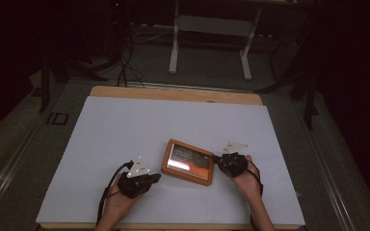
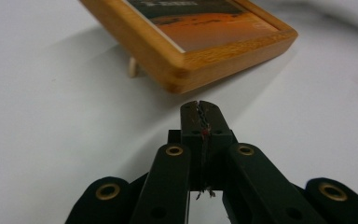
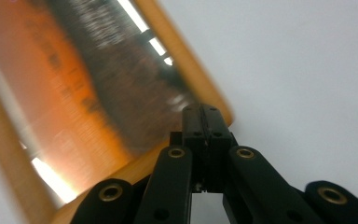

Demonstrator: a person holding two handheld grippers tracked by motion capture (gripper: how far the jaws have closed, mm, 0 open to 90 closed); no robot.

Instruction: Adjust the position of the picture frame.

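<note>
A wooden picture frame (image 1: 188, 161) with an orange and dark picture lies on the white table sheet (image 1: 125, 125), tipped up slightly on a small peg. My left gripper (image 1: 157, 177) rests left of the frame, shut, its tips a little short of the frame's near corner (image 2: 179, 77). In the left gripper view the left gripper (image 2: 200, 105) has nothing between its jaws. My right gripper (image 1: 215, 158) is at the frame's right edge, shut. The right gripper (image 3: 202, 110) has its tips over the frame's wooden rim (image 3: 186, 65); whether they touch it I cannot tell.
The white sheet covers a wooden table (image 1: 173, 92). A white stand (image 1: 212, 29) and cables (image 1: 125, 62) are on the floor beyond the far edge. The surroundings are dark.
</note>
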